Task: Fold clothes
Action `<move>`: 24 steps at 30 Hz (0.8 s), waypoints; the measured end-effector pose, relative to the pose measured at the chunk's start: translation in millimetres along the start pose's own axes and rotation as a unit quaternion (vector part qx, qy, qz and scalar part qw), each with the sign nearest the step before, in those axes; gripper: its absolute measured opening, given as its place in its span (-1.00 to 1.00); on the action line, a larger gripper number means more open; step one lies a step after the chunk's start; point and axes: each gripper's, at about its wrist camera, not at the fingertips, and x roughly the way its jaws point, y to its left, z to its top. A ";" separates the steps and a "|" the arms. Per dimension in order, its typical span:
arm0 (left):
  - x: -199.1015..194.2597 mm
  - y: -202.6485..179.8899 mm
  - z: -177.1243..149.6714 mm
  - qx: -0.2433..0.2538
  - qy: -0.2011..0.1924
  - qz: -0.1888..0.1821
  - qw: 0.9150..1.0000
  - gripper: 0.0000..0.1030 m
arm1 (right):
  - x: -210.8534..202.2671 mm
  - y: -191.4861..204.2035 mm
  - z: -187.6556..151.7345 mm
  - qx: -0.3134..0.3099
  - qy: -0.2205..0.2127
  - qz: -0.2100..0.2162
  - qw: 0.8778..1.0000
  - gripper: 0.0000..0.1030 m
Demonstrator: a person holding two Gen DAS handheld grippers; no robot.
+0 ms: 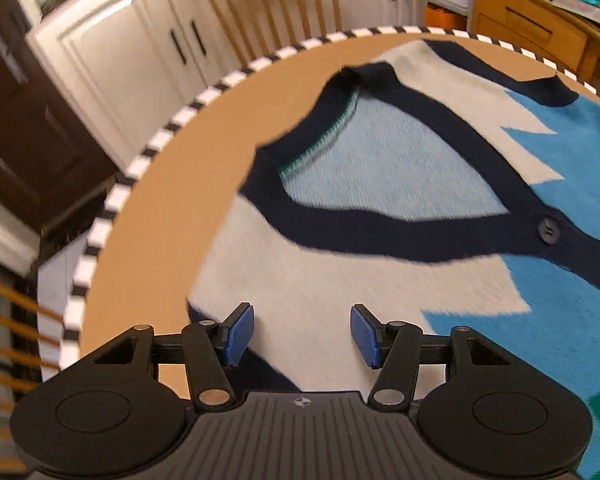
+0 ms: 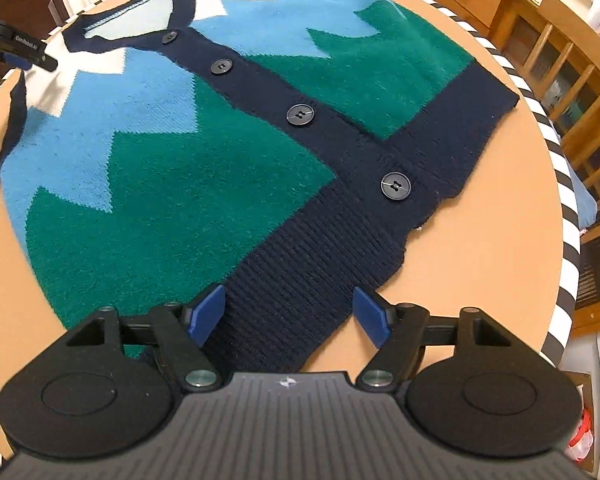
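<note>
The knitted vest (image 1: 399,184) was laid flat on the round table (image 1: 172,208). The left gripper (image 1: 301,334) was held above the vest's white shoulder area, jaws apart, with nothing gripped. A wooden chair (image 1: 268,4) was positioned beyond the vest.

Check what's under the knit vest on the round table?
The knit vest lies flat, buttoned, directly on the tan table top. Bare tabletop shows all around it. Anything beneath the fabric is covered; no bulge suggests something there.

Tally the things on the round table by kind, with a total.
Knitted vest: 1
Buttons on its navy placket, first at: 4
Tools over it, left and right, both open: 2
Total: 7
</note>
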 end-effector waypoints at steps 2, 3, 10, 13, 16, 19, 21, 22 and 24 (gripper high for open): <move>4.3 8.1 5.5 0.021 -0.009 -0.003 1.000 0.09 | 1.2 -2.2 -0.7 0.009 0.003 0.000 1.000 0.48; 7.1 14.5 8.6 0.027 -0.010 -0.010 1.000 0.09 | 1.9 -3.5 -0.4 0.012 0.004 0.001 1.000 0.50; 17.7 67.9 15.6 0.022 -0.004 -0.063 0.998 0.09 | 3.2 -3.9 1.1 0.012 0.009 -0.005 1.000 0.57; 25.7 82.3 12.8 0.023 0.011 -0.071 0.997 0.09 | 4.4 -5.0 1.6 0.017 0.011 -0.006 1.000 0.62; 35.0 89.3 9.6 0.013 0.023 -0.090 0.996 0.09 | 5.2 -6.1 3.1 0.022 0.015 -0.005 1.000 0.65; 44.8 89.2 6.2 -0.003 0.035 -0.121 0.992 0.09 | 5.5 -5.4 4.8 0.019 0.018 -0.008 1.000 0.66; 47.1 84.7 2.8 -0.008 0.033 -0.139 0.990 0.07 | 5.9 -5.1 5.4 0.018 0.020 -0.009 1.000 0.67; 46.4 82.4 1.4 -0.006 0.028 -0.145 0.989 0.07 | 6.0 -5.1 5.5 0.019 0.021 -0.009 1.000 0.67; 44.0 78.7 -1.8 -0.002 0.023 -0.152 0.988 -0.11 | 6.5 -5.6 5.7 0.022 0.022 -0.009 0.999 0.68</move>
